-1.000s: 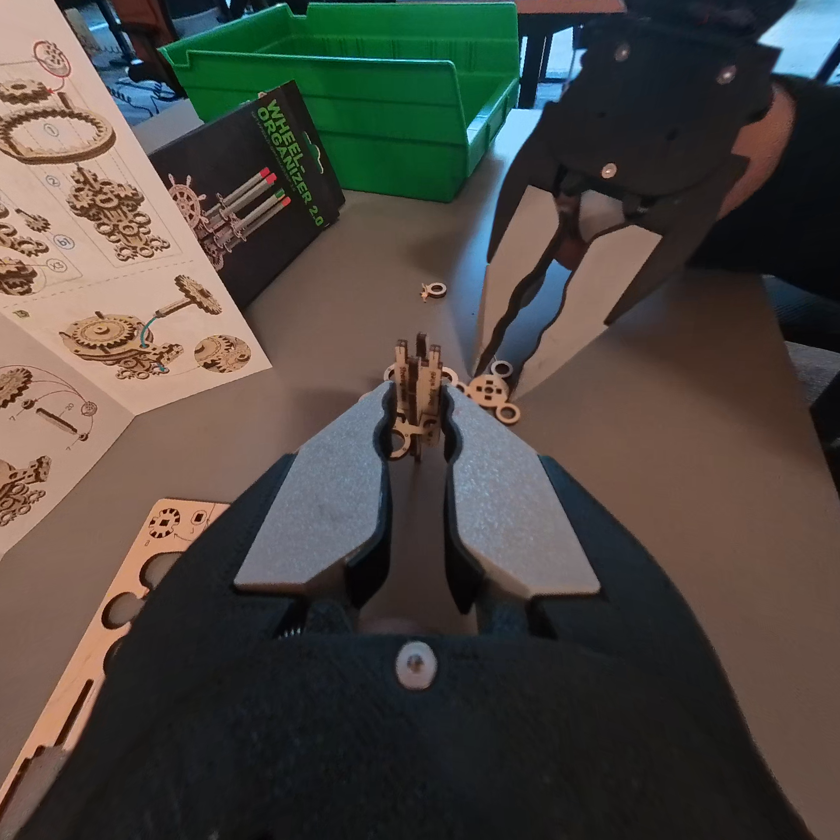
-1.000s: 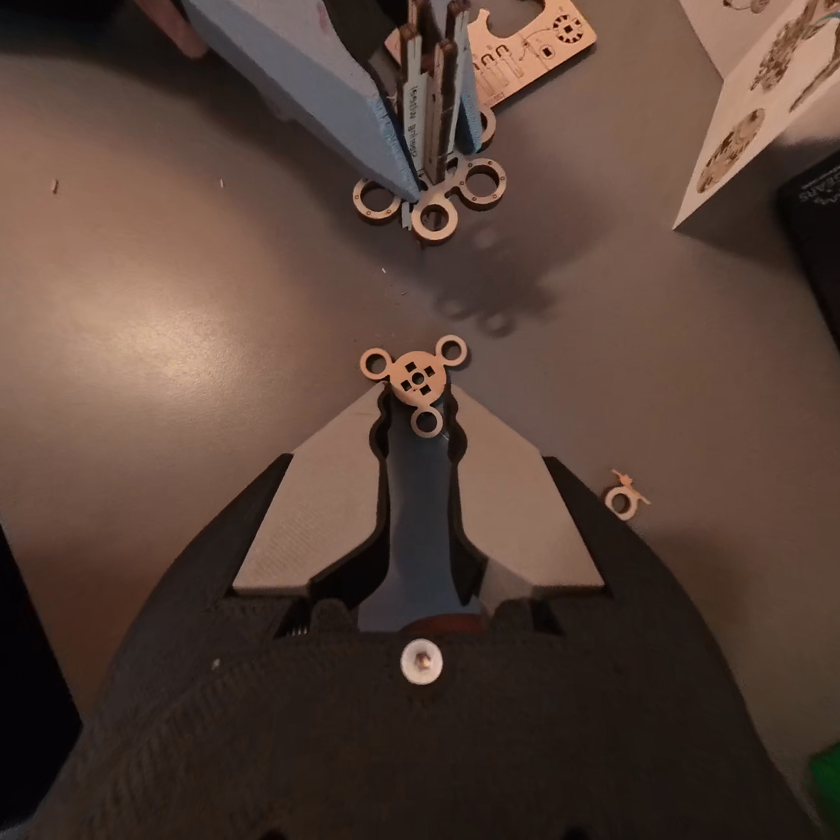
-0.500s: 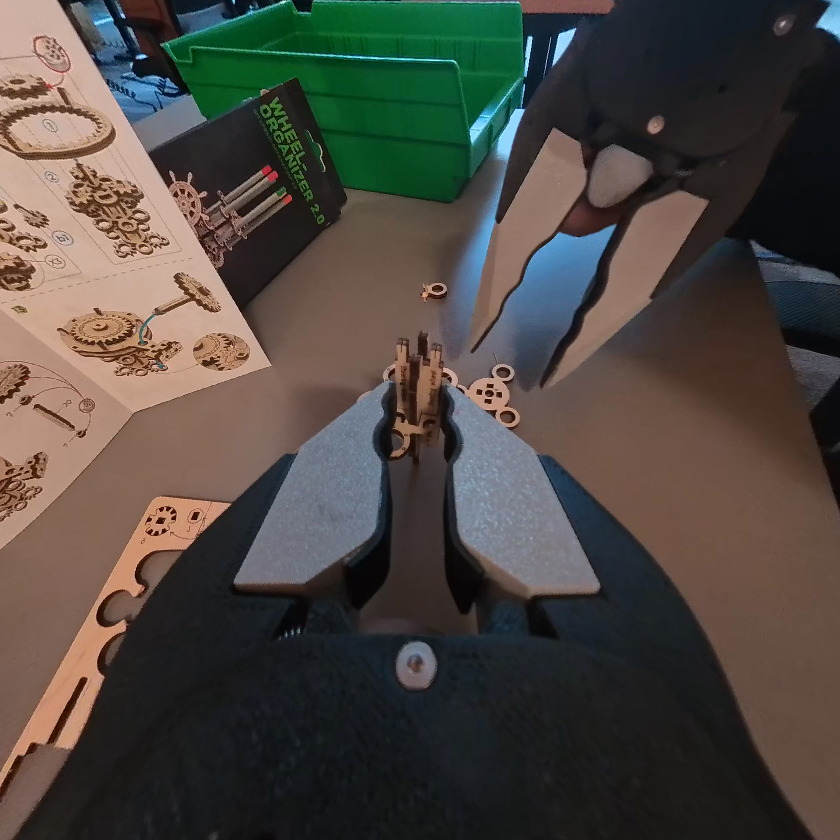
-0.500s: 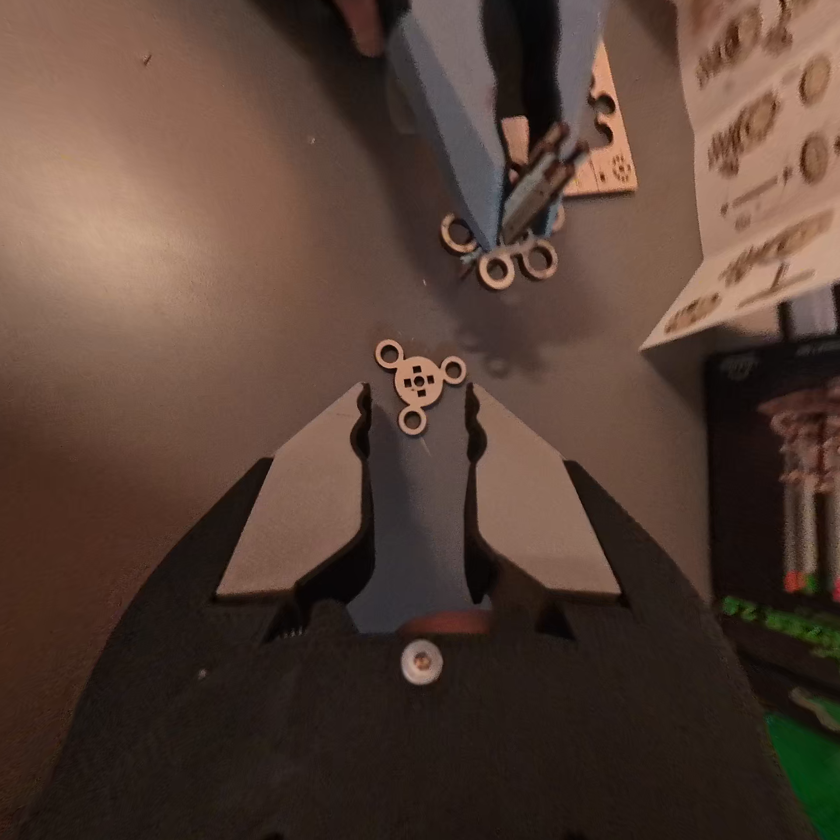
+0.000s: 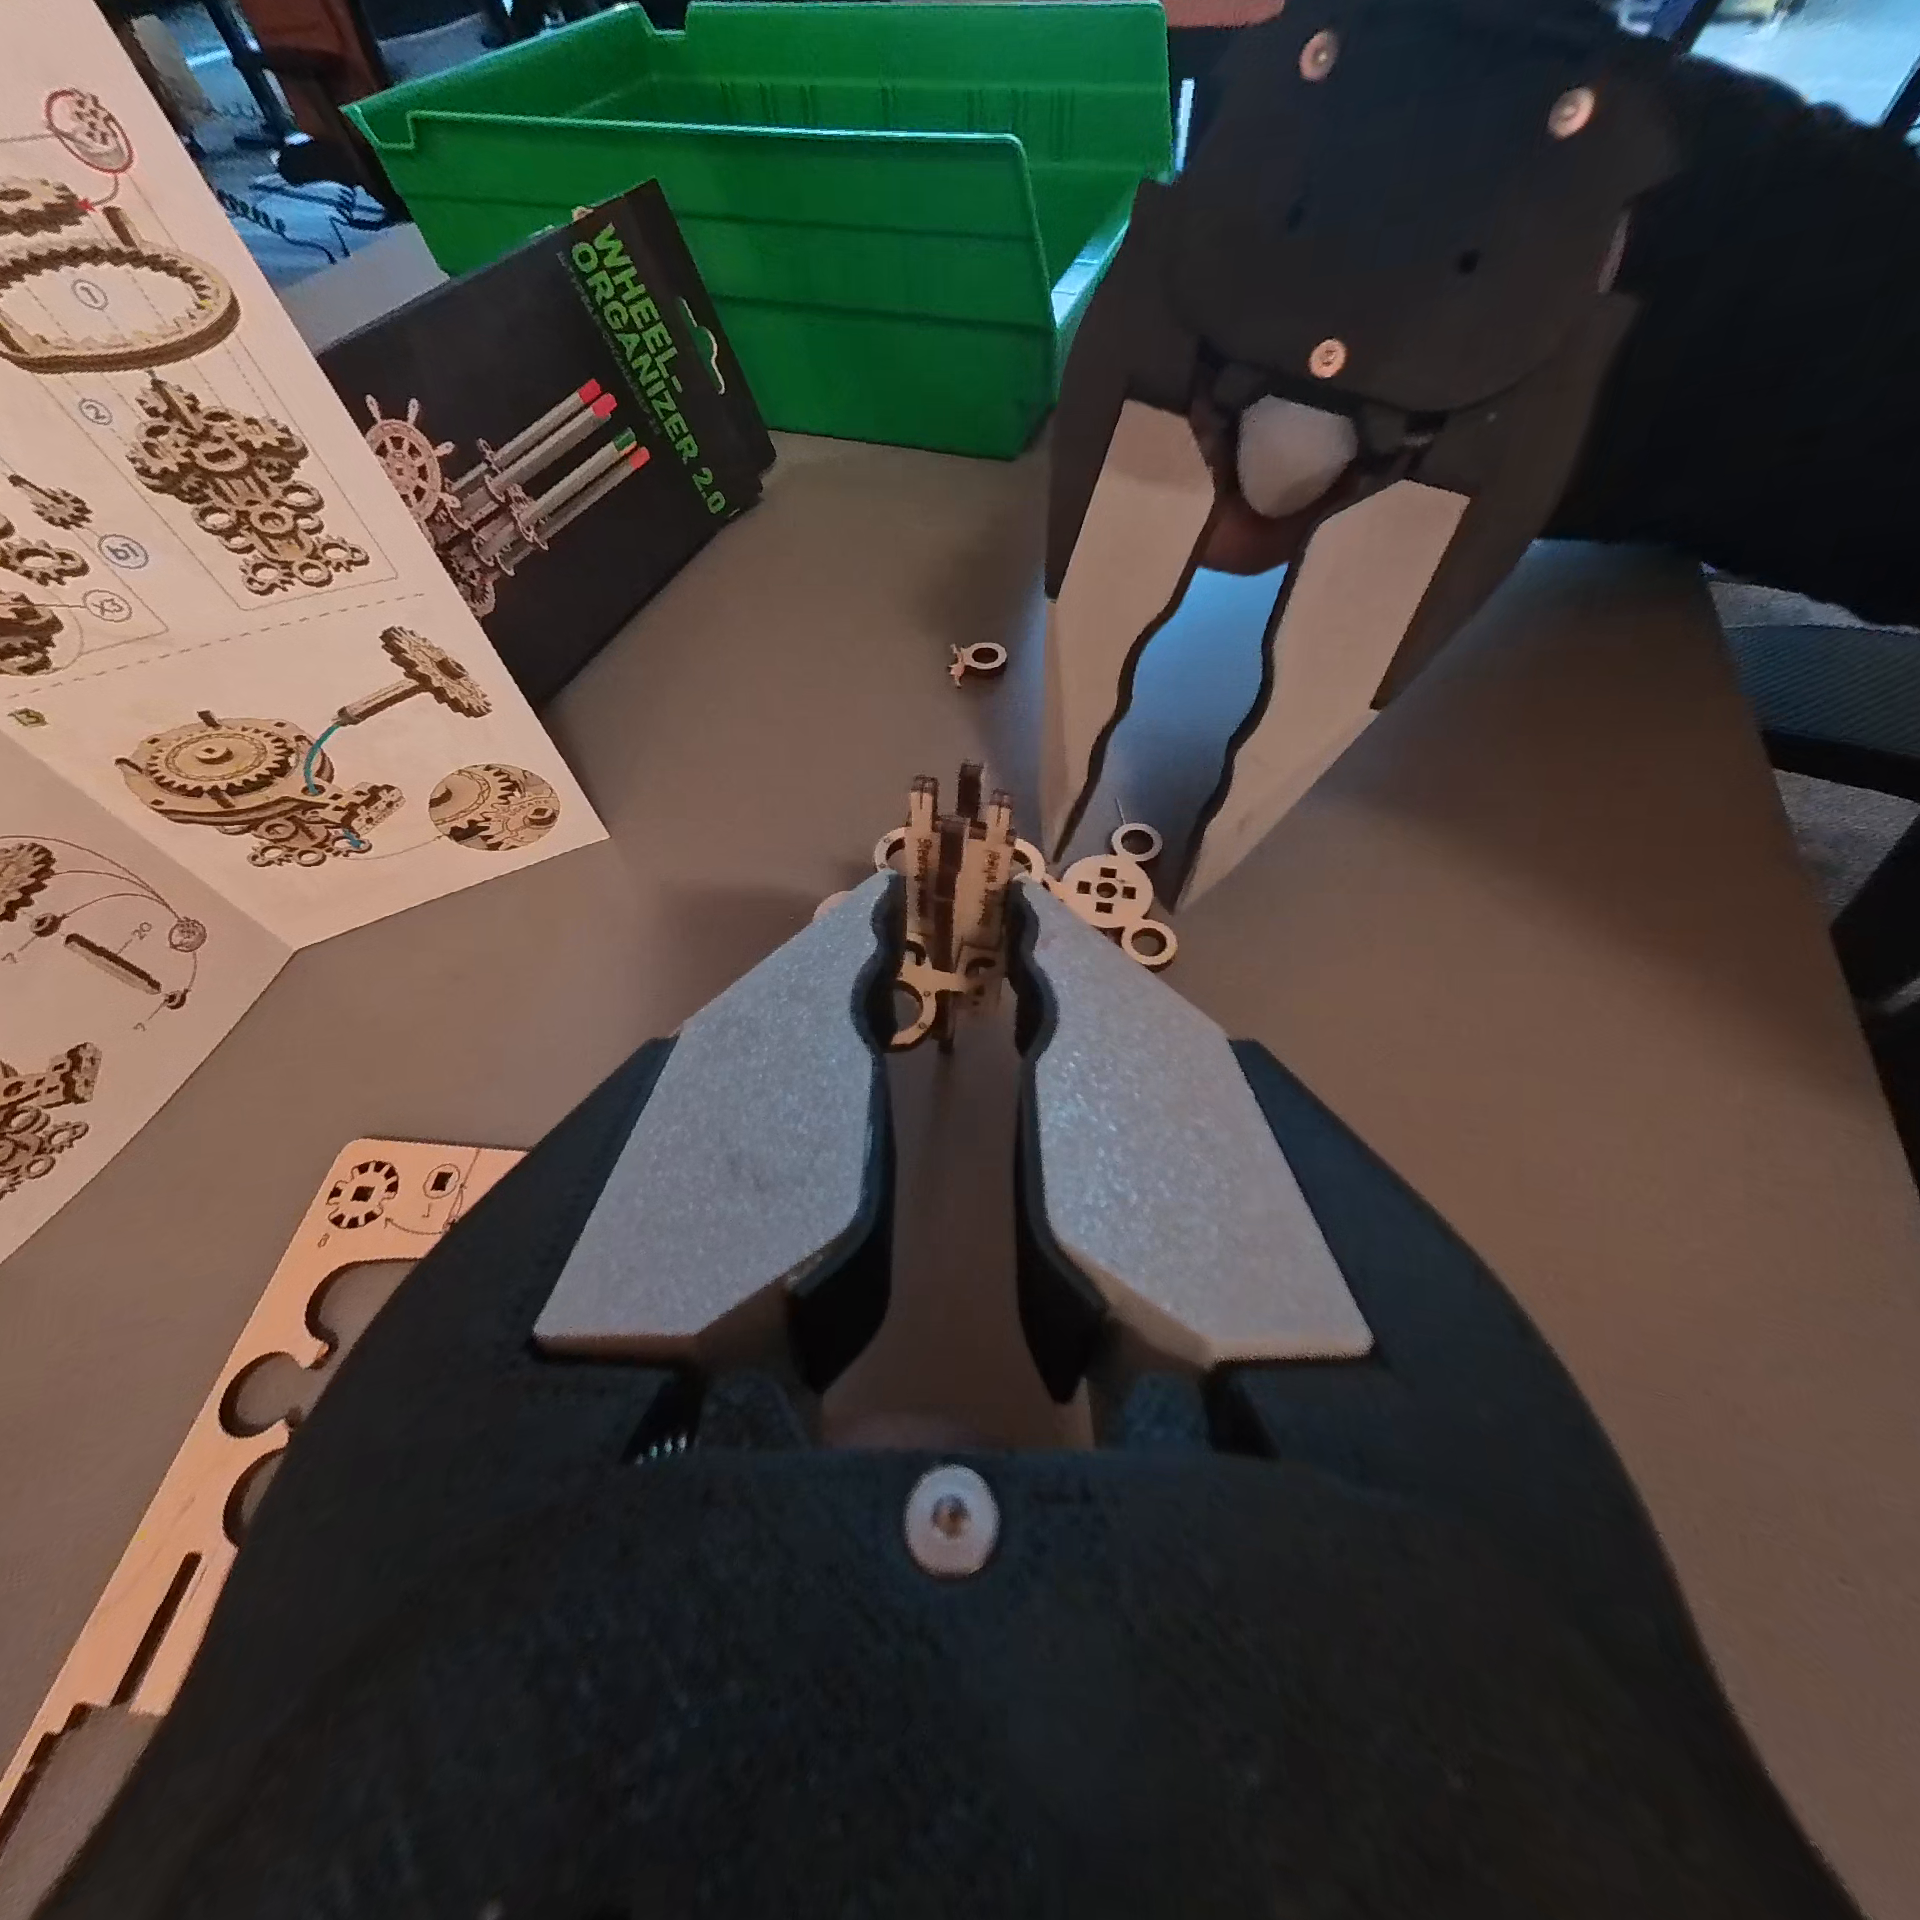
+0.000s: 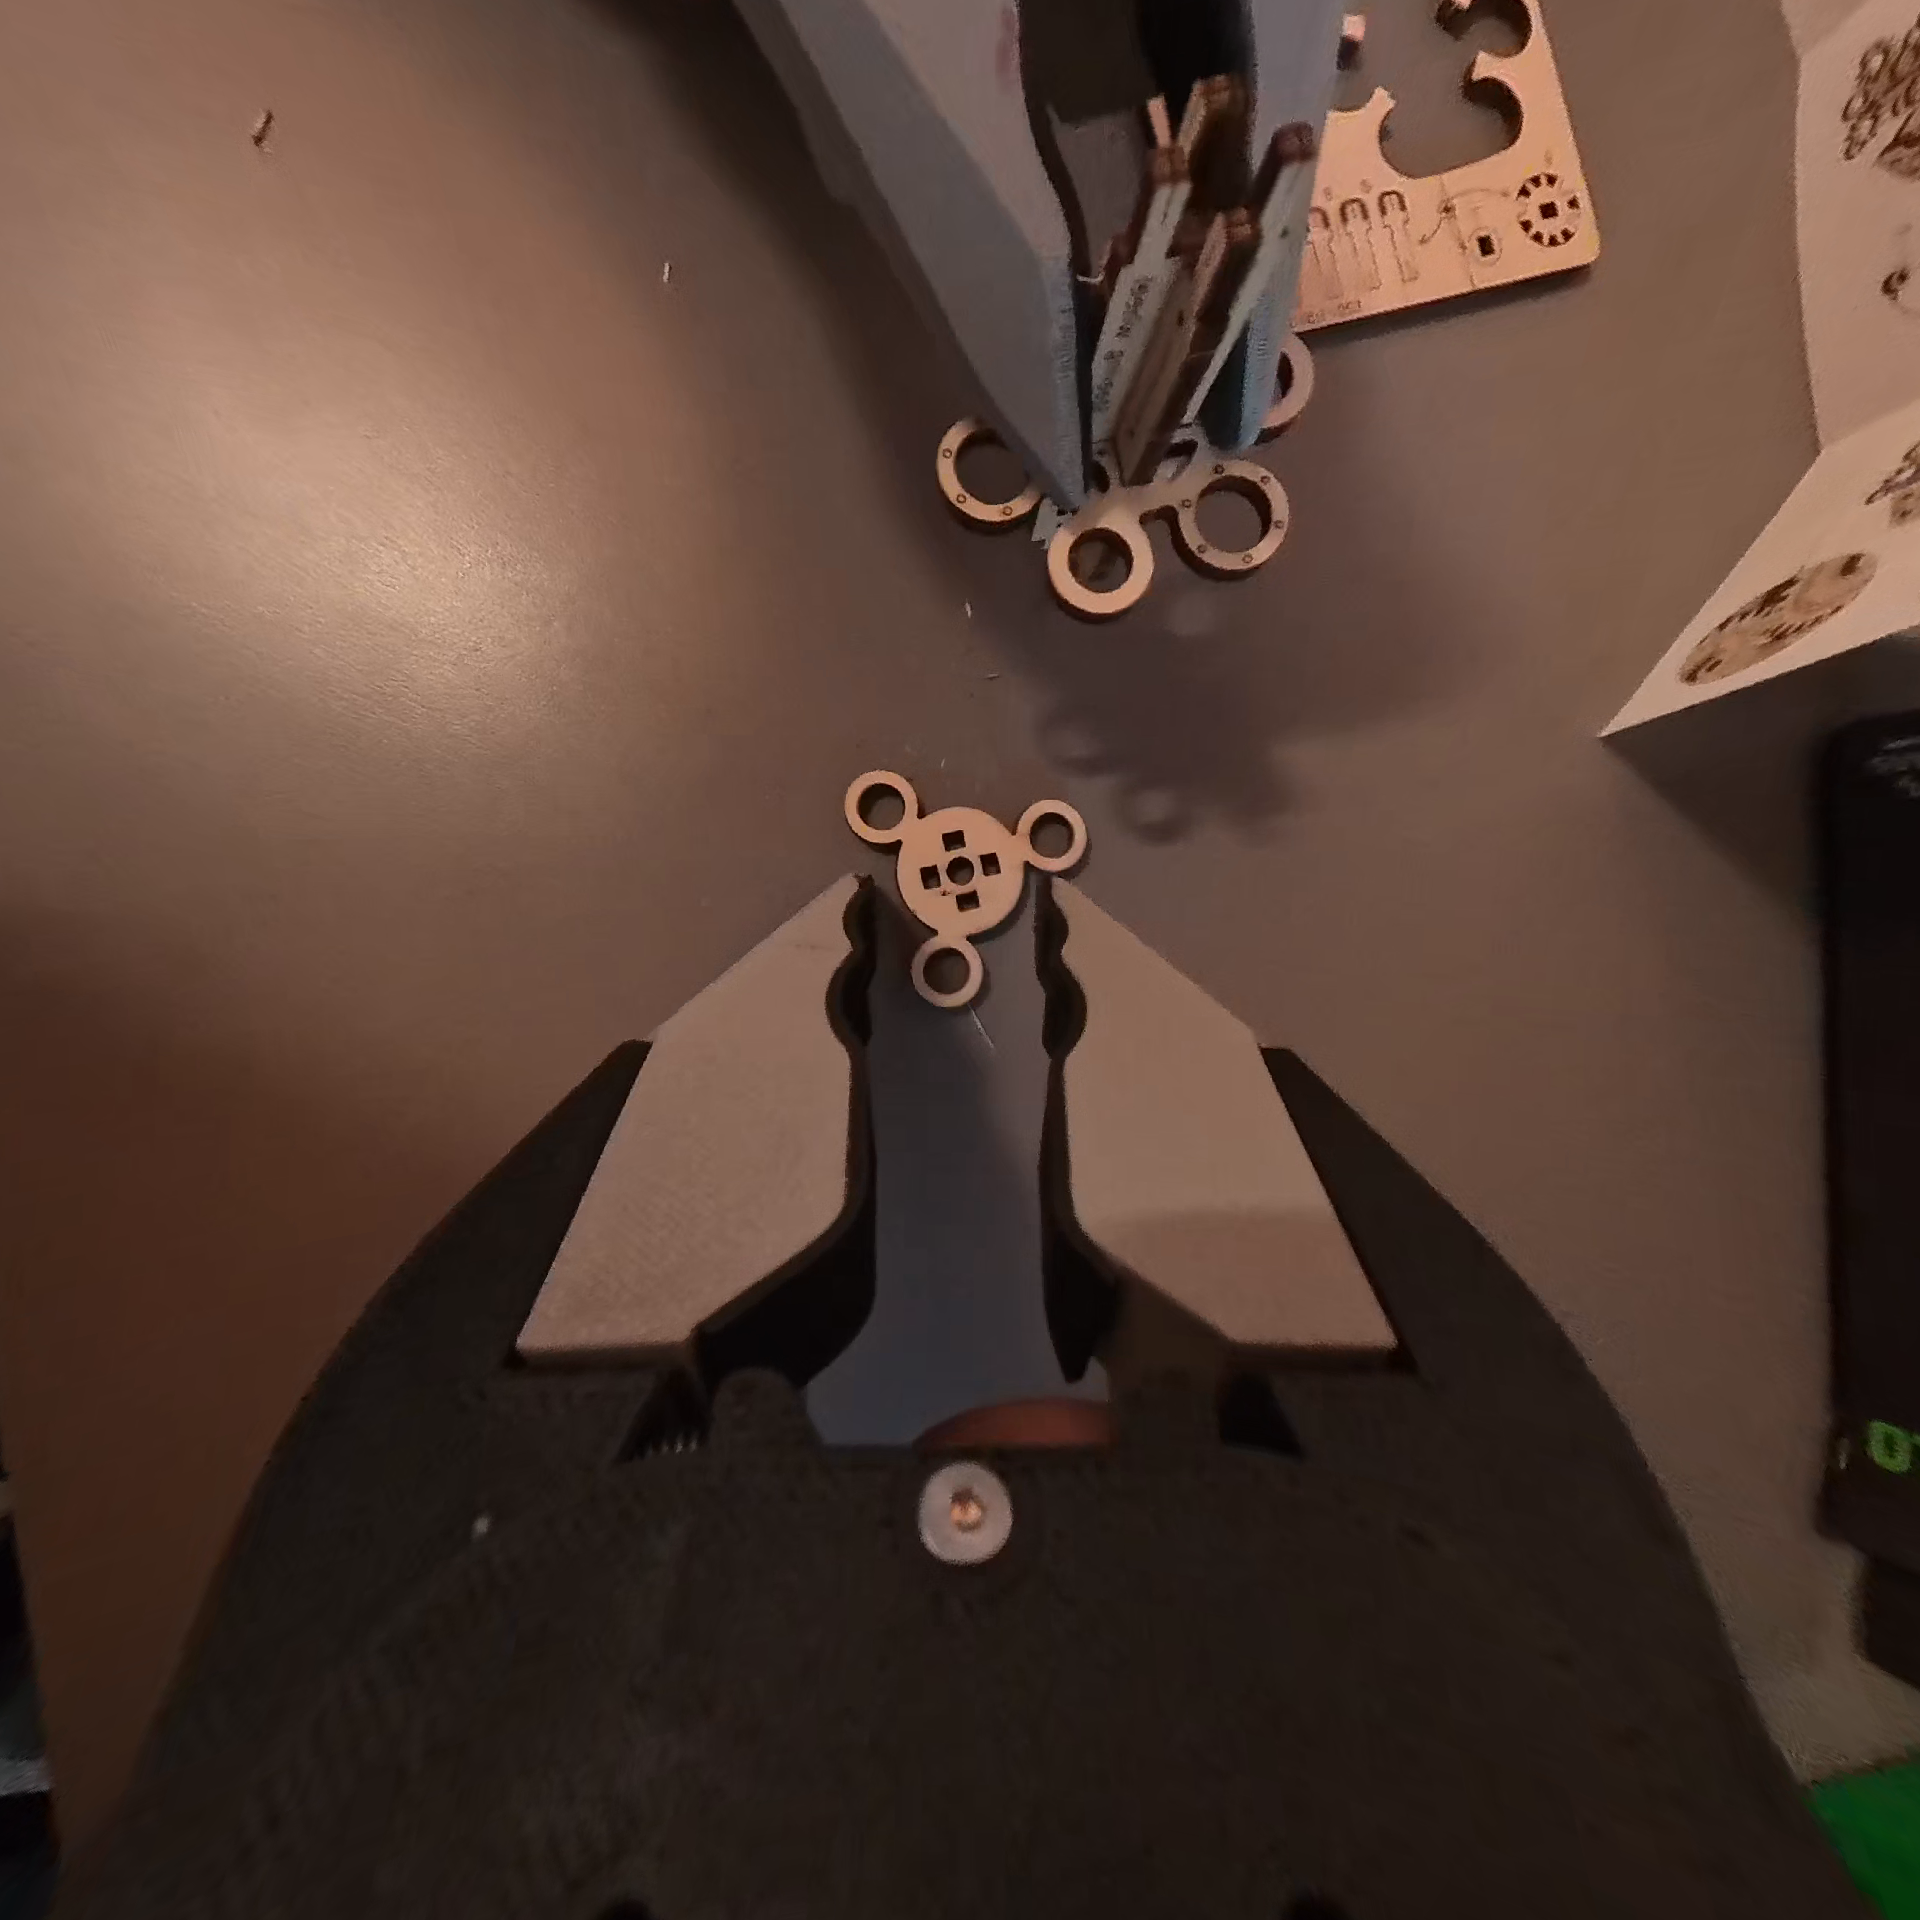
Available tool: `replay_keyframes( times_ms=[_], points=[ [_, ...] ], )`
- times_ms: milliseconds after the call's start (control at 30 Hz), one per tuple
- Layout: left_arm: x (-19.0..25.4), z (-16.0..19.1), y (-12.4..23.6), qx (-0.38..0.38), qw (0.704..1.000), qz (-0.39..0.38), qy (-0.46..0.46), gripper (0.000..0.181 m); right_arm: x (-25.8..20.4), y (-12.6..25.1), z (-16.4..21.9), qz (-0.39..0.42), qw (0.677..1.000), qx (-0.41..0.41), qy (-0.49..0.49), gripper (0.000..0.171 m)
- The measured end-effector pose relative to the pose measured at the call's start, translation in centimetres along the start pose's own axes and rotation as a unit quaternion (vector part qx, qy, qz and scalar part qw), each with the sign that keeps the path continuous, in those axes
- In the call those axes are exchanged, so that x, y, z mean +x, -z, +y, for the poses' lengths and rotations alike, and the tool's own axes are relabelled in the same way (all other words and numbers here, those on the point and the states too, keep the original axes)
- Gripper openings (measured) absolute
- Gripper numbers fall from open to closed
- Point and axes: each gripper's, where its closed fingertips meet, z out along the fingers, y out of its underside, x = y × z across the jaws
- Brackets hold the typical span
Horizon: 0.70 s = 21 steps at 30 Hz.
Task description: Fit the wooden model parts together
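Left gripper (image 5: 951,914) clamped upright slat assembly (image 5: 954,873) mid-table, ring base (image 6: 1112,520) on surface, slat tops exposed for capping. Right gripper (image 6: 951,914) open, tips straddling flat three-lobed slotted disc (image 6: 961,868) just beside; contact unclear. Likely next part.

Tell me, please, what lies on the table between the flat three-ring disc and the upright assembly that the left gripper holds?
Only bare grey table with the assembly's shadow, as the right wrist view shows; three-ring disc and assembly lie apart.
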Motion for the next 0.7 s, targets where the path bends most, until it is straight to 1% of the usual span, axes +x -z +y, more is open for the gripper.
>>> replay_keyframes(
  times_ms=[67, 133, 300, 333, 400, 433, 467, 700],
  points=[
    [0.0, 0.0, 0.0, 0.0, 1.0, 0.002, 0.0, 0.016, 0.1, -0.1, -0.1, -0.001, 1.0, 0.004, -0.009, 0.025],
    [0.1, 0.0, 0.0, 0.0, 1.0, 0.005, 0.0, 0.016, 0.2, -0.2, -0.1, -0.002, 1.0, 0.008, -0.013, 0.019],
    [0.1, 0.0, 0.0, 0.0, 1.0, 0.008, 0.002, 0.016, 0.3, -0.3, -0.2, -0.016, 0.999, 0.029, -0.039, 0.019],
    [0.2, 0.0, 0.0, 0.0, 1.0, 0.008, 0.002, 0.016, 0.2, -0.3, -0.2, -0.018, 0.998, 0.031, -0.042, 0.019],
    [0.2, 0.0, 0.0, 0.0, 1.0, 0.009, 0.001, 0.016, 0.0, -0.3, -0.2, -0.025, 0.998, 0.032, -0.05, 0.028],
    [0.2, 0.0, 0.0, 0.0, 1.0, 0.008, 0.001, 0.016, 0.0, -0.3, -0.2, -0.025, 0.998, 0.033, -0.053, 0.026],
    [0.2, 0.0, 0.0, 0.0, 1.0, 0.008, 0.001, 0.016, 0.1, -0.3, -0.2, -0.024, 0.998, 0.034, -0.054, 0.02],
    [0.1, 0.0, 0.0, 0.0, 1.0, 0.005, 0.002, 0.015, 1.3, -0.1, -0.3, 0.002, 0.996, 0.04, -0.078, 0.019]
  ],
)
